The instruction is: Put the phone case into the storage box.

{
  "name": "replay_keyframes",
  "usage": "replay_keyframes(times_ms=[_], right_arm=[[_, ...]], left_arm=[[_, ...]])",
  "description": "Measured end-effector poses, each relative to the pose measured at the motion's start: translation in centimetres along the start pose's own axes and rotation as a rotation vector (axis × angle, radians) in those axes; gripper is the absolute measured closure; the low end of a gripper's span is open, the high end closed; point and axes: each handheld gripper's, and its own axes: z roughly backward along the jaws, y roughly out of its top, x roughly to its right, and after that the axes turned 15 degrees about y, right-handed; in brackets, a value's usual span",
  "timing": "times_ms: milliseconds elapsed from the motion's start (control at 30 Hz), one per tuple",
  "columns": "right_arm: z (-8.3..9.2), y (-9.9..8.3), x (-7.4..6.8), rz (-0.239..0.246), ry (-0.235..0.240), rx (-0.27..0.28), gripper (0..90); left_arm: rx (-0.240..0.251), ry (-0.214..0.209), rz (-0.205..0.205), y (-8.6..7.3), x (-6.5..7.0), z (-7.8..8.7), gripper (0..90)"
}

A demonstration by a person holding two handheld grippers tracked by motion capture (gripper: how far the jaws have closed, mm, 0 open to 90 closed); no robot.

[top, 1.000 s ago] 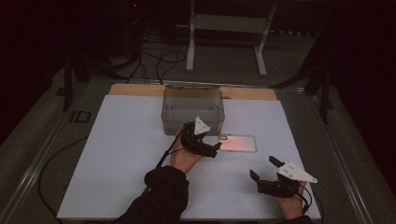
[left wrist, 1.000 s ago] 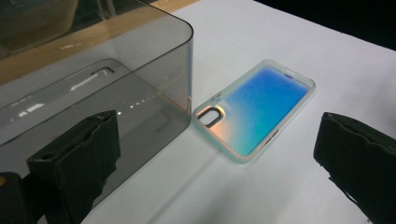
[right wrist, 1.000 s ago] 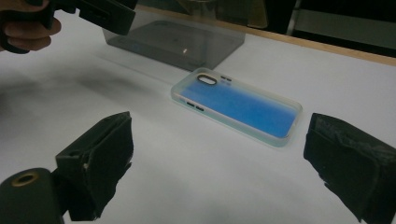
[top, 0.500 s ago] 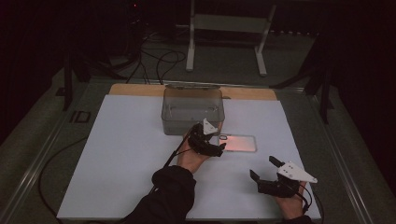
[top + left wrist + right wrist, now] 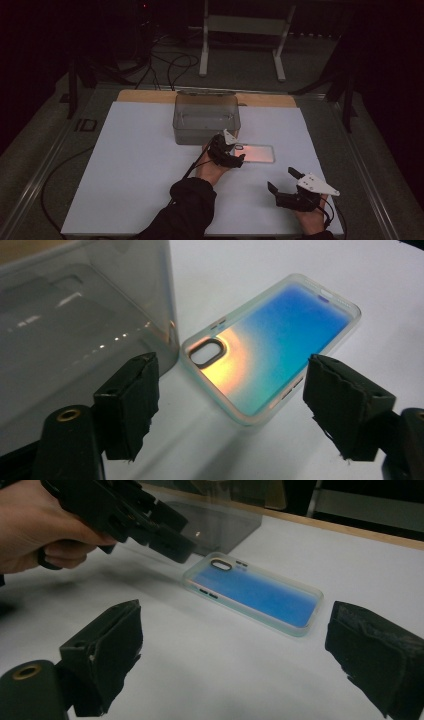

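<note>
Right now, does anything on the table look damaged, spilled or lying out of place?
Nothing stands out. The phone case lies flat and whole on the white sheet, close beside the clear box, which stands upright. The left gripper hangs over the case's camera end, jaws closing but not yet on it.

The left gripper (image 5: 232, 407), its black jaws just closing yet apart, hovers over the camera-hole end of an iridescent blue-orange phone case (image 5: 272, 340) lying on the white surface (image 5: 250, 270) just beside a clear plastic box (image 5: 75, 325).
</note>
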Motion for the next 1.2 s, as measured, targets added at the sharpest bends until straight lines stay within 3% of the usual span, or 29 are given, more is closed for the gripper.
replay_keyframes(times_ms=[133, 500, 600, 967, 1200], right_arm=[[0.0, 0.0, 0.0, 0.001, 0.000, 0.000, 8.3], [0.0, 0.0, 0.0, 0.000, 0.002, 0.003, 8.3], [0.0, 0.0, 0.0, 0.001, 0.003, 0.002, 8.3], [0.0, 0.0, 0.0, -0.001, 0.002, 0.001, 8.3], [0.0, 0.0, 0.0, -0.001, 0.004, 0.001, 8.3]], left_arm=[[-0.024, 0.005, 0.005, -0.2, 0.3, -0.7, 31.9], [-0.111, -0.022, 0.097, -0.6, 0.0, -2.5, 63.0], [-0.123, -0.004, 0.105, -0.6, 0.1, -2.6, 68.5], [-0.176, 0.069, 0.105, 0.2, 0.6, -2.6, 86.1], [-0.175, 0.080, 0.085, 0.3, 0.7, -2.5, 88.7]])
